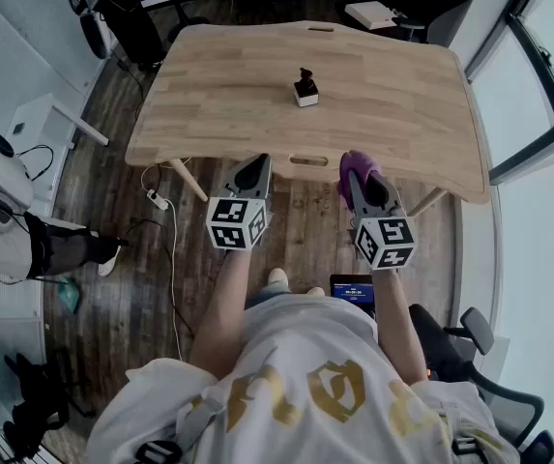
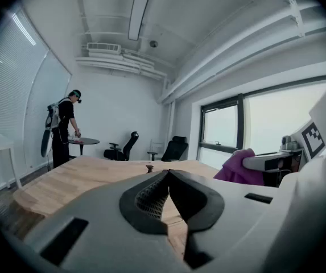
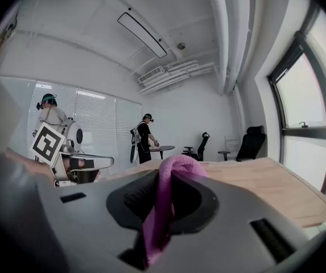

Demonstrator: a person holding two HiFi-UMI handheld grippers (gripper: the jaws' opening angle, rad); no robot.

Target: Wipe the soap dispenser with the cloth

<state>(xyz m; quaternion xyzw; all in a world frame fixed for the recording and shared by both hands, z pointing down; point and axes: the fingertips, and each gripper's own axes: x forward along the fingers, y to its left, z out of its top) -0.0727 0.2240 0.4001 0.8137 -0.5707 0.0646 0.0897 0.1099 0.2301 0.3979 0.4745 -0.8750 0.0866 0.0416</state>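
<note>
The broad wooden table is filling the upper half of the head view, and the person is standing at its near edge with both arms reaching out. The left hand-held gripper is hanging at the lower edge of the table with its jaws pressed together on nothing. The right hand-held gripper, just to its right, is clamping a purple cloth, which is bunching up out of the jaw tips. The small soap dispenser is standing upright near the middle of the table, pump on top, well apart from both tools. It is sitting higher in the frame and between the two, so neither is looking clearly nearer. Since the right one is carrying the cloth, I would judge its path is running forward and slightly leftward to meet the upright bottle's side.
</note>
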